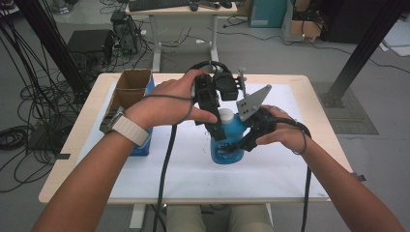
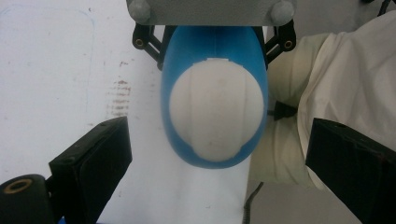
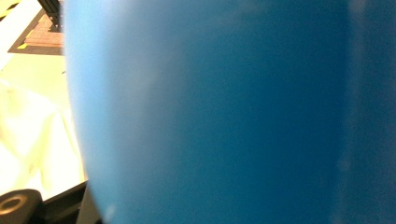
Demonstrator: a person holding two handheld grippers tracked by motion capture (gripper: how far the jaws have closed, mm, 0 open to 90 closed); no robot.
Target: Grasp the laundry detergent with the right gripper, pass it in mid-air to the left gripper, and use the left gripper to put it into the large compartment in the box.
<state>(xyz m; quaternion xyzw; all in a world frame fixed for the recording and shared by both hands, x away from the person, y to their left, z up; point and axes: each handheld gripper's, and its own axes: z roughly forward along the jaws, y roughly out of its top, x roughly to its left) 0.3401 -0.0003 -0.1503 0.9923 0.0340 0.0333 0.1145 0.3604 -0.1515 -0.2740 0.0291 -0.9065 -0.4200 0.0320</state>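
A blue bottle (image 1: 224,147) with a white cap (image 1: 226,115) stands upright on the white mat (image 1: 270,164) at the table's middle. My left gripper (image 1: 218,126) hangs over it, pointing down. In the left gripper view its jaws are spread wide, open, on either side of the cap (image 2: 212,112) without touching it. My right gripper (image 1: 241,141) comes in from the right at the bottle's body, and its black links flank the bottle (image 2: 215,46) on both sides, shut on it. Up close, the blue bottle wall (image 3: 210,112) takes up most of the right gripper view.
An open cardboard box (image 1: 129,87) sits at the mat's left edge, against a blue box (image 1: 143,145). The person's forearms come in from the bottom. Beyond the table's far edge are a desk (image 1: 181,12), cables and black frame posts.
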